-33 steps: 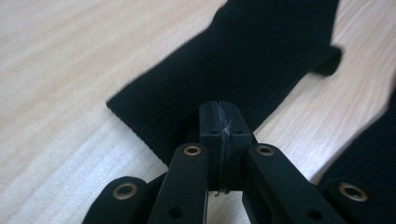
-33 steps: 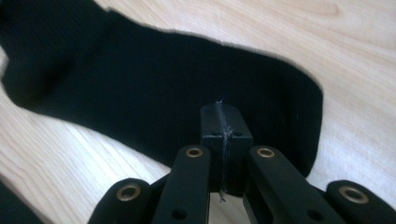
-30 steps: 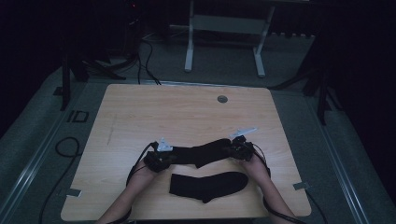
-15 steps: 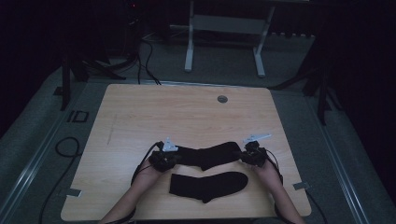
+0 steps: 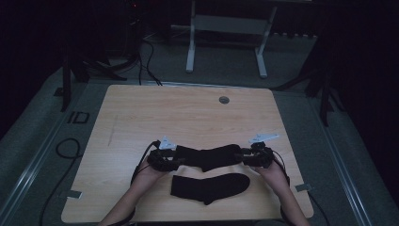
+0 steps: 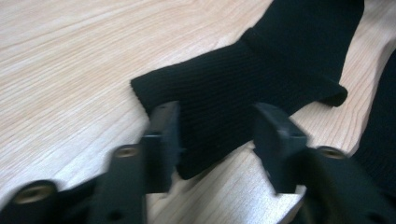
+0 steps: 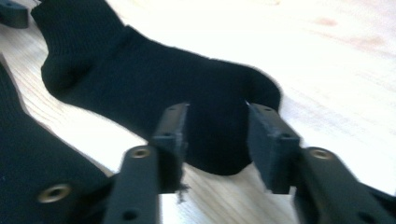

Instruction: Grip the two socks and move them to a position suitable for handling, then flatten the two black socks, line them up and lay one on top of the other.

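Note:
Two black socks lie on the wooden table. The farther sock stretches flat between my two grippers. My left gripper sits at its cuff end. In the left gripper view its jaws have just been opening and stand apart, with the ribbed cuff lying between them, untouched by the pads. My right gripper is at the toe end. Its jaws have also just been opening, and the toe rests loose between them. The nearer sock lies close to the front edge.
A round grommet sits near the table's far edge. Behind the table stand a white desk frame and dark stands, with cables on the floor at the left. The nearer sock also borders both gripper views.
Both grippers were shut on the ends of the farther sock. The right hand drew its end to the right, pulling the sock straight. Both jaws have now opened and the sock lies released.

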Action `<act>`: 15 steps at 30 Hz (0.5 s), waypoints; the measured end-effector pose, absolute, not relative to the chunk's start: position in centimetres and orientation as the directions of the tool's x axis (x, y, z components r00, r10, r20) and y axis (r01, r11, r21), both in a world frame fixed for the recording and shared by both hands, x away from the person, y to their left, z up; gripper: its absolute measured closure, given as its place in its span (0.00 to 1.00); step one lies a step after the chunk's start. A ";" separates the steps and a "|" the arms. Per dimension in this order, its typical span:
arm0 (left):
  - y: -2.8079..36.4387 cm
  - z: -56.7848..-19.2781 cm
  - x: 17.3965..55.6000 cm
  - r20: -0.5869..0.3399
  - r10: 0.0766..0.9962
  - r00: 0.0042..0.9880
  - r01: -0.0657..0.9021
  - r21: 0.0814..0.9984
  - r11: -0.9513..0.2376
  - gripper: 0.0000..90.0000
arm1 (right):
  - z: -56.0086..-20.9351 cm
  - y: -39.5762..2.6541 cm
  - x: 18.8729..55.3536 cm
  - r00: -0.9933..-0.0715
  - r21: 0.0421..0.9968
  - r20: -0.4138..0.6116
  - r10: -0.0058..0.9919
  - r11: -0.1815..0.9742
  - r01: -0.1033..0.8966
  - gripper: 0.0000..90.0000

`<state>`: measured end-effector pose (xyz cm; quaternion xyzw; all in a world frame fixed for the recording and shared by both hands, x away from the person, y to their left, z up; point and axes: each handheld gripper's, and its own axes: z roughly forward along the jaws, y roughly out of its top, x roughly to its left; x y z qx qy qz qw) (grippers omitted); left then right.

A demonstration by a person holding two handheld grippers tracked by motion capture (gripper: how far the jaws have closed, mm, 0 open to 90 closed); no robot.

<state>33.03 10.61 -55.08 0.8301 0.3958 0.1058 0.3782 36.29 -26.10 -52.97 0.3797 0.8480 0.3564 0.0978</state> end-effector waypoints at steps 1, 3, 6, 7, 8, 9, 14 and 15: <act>10.8 -55.0 33.0 -0.126 0.738 0.663 0.579 0.711 -0.399 0.49 | -52.7 -26.2 36.3 -0.690 0.684 0.102 0.716 0.454 0.572 0.56; 11.3 -54.9 32.8 -0.123 0.741 0.660 0.578 0.713 -0.397 0.44 | -52.4 -26.5 36.4 -0.683 0.676 0.100 0.724 0.454 0.580 0.46; 11.9 -54.7 32.6 -0.130 0.750 0.649 0.581 0.720 -0.378 0.42 | -52.0 -26.9 36.5 -0.661 0.677 0.084 0.745 0.444 0.587 0.37; 12.0 -54.7 32.6 -0.136 0.752 0.645 0.584 0.723 -0.371 0.42 | -51.9 -27.0 36.7 -0.656 0.681 0.081 0.751 0.439 0.586 0.33; 12.1 -54.7 32.6 -0.140 0.754 0.642 0.586 0.723 -0.365 0.42 | -51.8 -27.1 36.7 -0.645 0.691 0.079 0.760 0.425 0.585 0.31; 12.2 -54.8 32.7 -0.144 0.757 0.638 0.592 0.720 -0.362 0.40 | -51.7 -27.3 36.7 -0.637 0.698 0.078 0.767 0.415 0.584 0.29; 11.8 -55.0 33.3 -0.141 0.760 0.635 0.598 0.713 -0.367 0.40 | -51.5 -27.8 37.0 -0.601 0.700 0.112 0.792 0.366 0.613 0.35; 11.7 -54.9 33.5 -0.140 0.761 0.633 0.601 0.709 -0.369 0.40 | -51.5 -27.9 37.1 -0.599 0.704 0.118 0.792 0.359 0.613 0.36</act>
